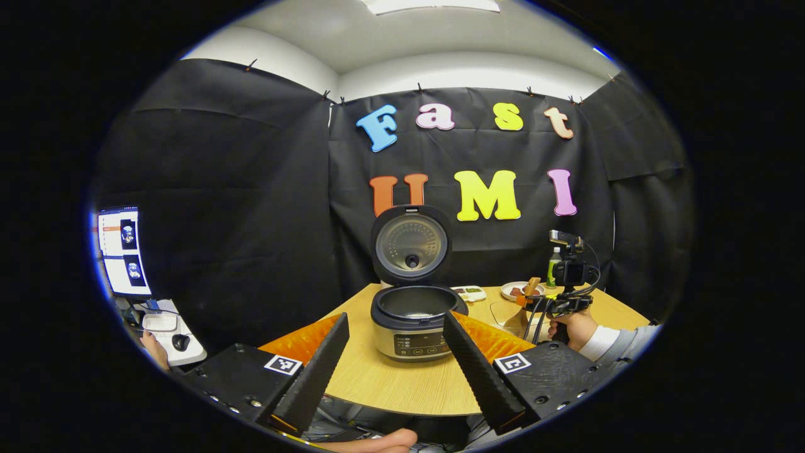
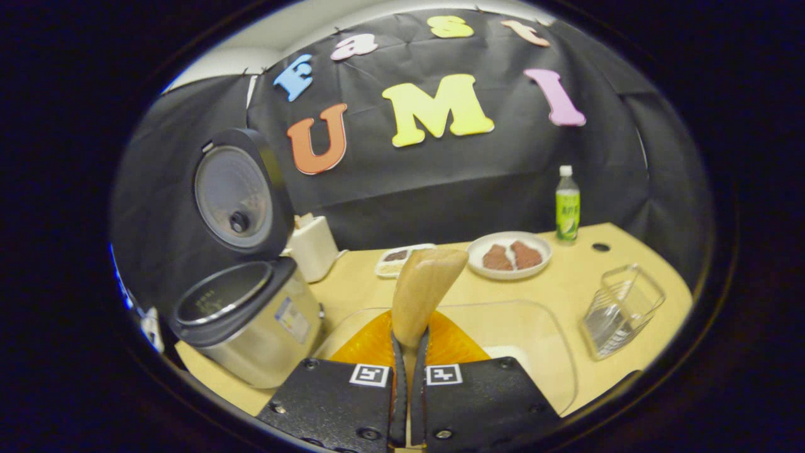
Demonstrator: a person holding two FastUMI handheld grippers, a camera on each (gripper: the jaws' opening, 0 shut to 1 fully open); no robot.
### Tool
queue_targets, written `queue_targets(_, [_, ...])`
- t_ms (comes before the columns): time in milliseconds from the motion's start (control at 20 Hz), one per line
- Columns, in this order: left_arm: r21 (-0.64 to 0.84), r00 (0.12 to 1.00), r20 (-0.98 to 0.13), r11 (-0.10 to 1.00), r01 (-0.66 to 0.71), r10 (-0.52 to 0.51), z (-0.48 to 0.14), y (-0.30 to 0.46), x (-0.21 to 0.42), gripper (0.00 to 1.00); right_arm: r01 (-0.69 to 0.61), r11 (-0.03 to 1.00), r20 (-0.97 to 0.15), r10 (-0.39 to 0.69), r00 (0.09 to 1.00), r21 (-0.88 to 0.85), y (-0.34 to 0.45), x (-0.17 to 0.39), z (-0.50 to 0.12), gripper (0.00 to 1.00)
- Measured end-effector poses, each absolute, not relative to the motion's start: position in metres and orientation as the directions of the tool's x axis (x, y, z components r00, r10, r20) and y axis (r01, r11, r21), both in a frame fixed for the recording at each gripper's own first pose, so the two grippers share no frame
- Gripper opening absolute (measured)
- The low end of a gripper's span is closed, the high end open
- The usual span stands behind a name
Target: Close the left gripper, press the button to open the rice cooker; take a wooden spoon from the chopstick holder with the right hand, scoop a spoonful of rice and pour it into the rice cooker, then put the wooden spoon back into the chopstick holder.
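The rice cooker (image 1: 412, 321) stands open in the middle of the round wooden table (image 1: 402, 390), its lid (image 1: 410, 242) tilted up behind the pot. My left gripper (image 1: 395, 316) is open in front of it, holding nothing. My right gripper (image 2: 410, 340) is shut on the handle of a wooden spoon (image 2: 424, 286), whose bowl points up over a clear glass dish (image 2: 541, 340). The cooker (image 2: 251, 327) sits to the left of the spoon. I cannot tell whether rice lies on the spoon. A wire chopstick holder (image 2: 622, 308) stands at the right. The right gripper (image 1: 569, 302) and its hand also show to the cooker's right.
At the back of the table are a plate with brown pieces (image 2: 509, 255), a green bottle (image 2: 567, 204), a small white tray (image 2: 402, 259) and a white box (image 2: 312, 245). A monitor (image 1: 122, 251) and a desk with a mouse stand far left.
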State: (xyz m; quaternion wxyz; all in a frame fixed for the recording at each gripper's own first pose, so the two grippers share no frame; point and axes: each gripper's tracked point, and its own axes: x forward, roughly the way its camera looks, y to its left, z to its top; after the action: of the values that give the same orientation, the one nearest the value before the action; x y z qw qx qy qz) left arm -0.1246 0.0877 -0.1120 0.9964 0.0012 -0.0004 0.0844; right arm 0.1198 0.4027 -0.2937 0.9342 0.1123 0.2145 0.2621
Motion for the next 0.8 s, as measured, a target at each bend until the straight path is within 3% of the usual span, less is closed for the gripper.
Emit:
queue_targets(200, [-0.003,0.985,-0.004,0.985,-0.172,0.172,-0.115,0.092,-0.126,0.96,-0.461,0.785,-0.339,0.602,0.723,0.413,0.405,0.12,-0.293,0.08])
queue_targets(300, [-0.008,0.986,-0.013,0.986,-0.168,0.168,-0.117,0.09,-0.124,0.96,-0.416,0.751,-0.355,0.626,0.694,0.512,0.401,0.126,-0.298,0.03])
queue_targets(400, [-0.013,0.987,-0.023,0.987,-0.159,0.158,-0.12,0.086,-0.123,0.96,-0.342,0.695,-0.373,0.66,0.652,0.632,0.399,0.132,-0.301,0.08])
queue_targets(800, [0.021,0.991,-0.025,0.991,-0.131,0.132,-0.119,0.074,-0.125,0.96,-0.206,0.571,-0.341,0.7,0.628,0.794,0.384,0.144,-0.292,0.08])
